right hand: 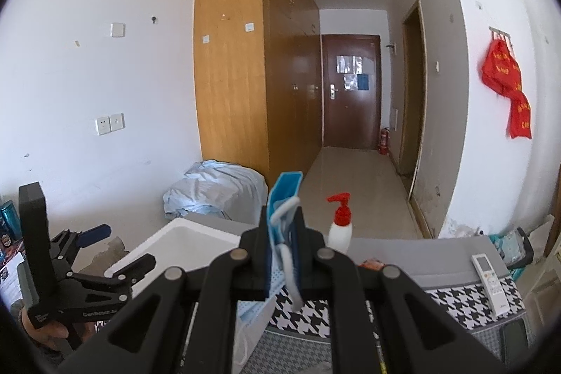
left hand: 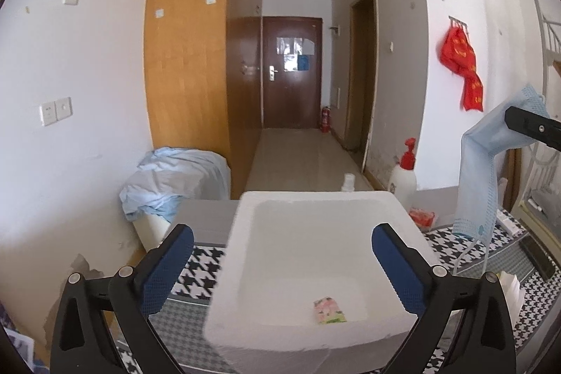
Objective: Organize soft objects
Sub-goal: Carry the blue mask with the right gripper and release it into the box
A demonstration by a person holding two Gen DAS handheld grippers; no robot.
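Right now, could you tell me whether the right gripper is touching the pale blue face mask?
Touching: the right wrist view shows the right gripper shut on the pale blue face mask, its fingers pinching the fabric and ear loop.

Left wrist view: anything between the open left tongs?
Yes. The white foam box sits between the fingers of the left tongs, with a small pink-green packet inside. The left wrist view shows it.

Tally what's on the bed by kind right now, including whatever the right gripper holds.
Face masks: 1, blue, held in the right gripper, face mask
Foam boxes: 1, white foam box
Small packets: 1, packet inside the box
Pump bottles: 1, red-capped pump bottle
Remote controls: 1, remote control
Total: 5
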